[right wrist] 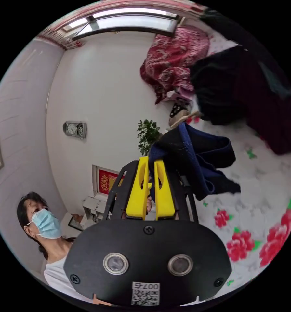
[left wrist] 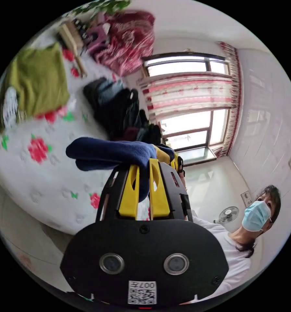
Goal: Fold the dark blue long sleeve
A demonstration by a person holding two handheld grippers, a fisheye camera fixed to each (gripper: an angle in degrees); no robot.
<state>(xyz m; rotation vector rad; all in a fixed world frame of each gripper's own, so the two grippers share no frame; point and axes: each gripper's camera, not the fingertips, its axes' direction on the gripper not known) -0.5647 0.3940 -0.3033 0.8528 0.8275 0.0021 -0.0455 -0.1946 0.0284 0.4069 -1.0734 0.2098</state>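
Observation:
The dark blue long sleeve [left wrist: 109,154] hangs bunched in the air above the bed, held from both ends. In the left gripper view my left gripper [left wrist: 144,165] is shut on a thick fold of it, the yellow jaws pressing the cloth. The other gripper's yellow tips peek out just behind that fold. In the right gripper view my right gripper [right wrist: 151,164] is shut on another edge of the dark blue long sleeve [right wrist: 197,156], which droops to the right over the floral sheet.
A white bed sheet with red flowers [left wrist: 38,172] lies below. On it are a green garment [left wrist: 38,81], a dark clothes pile [left wrist: 119,107] and a red patterned blanket [left wrist: 129,35]. A person in a mask [left wrist: 259,214] stands close behind. A window with curtains [left wrist: 191,97] is beyond.

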